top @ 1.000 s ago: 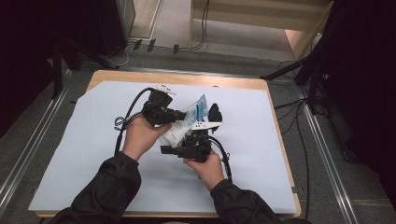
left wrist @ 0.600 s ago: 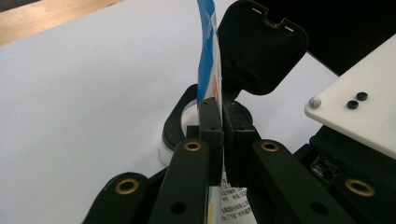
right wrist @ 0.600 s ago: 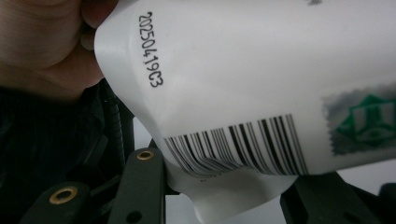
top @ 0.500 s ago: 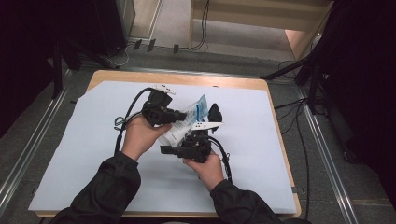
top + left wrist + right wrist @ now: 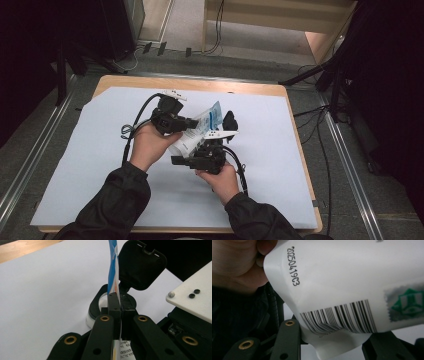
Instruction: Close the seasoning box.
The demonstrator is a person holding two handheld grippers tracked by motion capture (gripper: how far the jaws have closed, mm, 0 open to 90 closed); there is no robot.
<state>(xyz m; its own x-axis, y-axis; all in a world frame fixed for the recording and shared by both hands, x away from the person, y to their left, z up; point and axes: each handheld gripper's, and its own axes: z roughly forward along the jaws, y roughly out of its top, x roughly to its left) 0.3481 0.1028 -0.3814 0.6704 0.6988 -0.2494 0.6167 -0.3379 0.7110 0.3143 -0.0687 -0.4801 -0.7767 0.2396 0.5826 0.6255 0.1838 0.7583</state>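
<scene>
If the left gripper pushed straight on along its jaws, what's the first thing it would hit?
The left gripper is shut on the edge of the blue-and-white packet. Just beyond its tips sits the container's black ring opening, with the open black flip lid above it. It would likely meet the ring first, though depth is uncertain.

Dark, near-black long sleeves [image 5: 112, 210] on both forearms, cuffs at the wrists, hands bare. Left gripper [image 5: 192, 122] black, boxy body, white plate on top with small dark marks, black cable [image 5: 137, 122] looping off, pale wire bundle beside it. Right gripper [image 5: 207, 150] black, white three-cornered plate [image 5: 220, 134] with dark screw dots, black cable curving back along the sleeve. Jaws are flat black bars with brass-ringed pivot holes [image 5: 105, 318] and small screw holes.
</scene>
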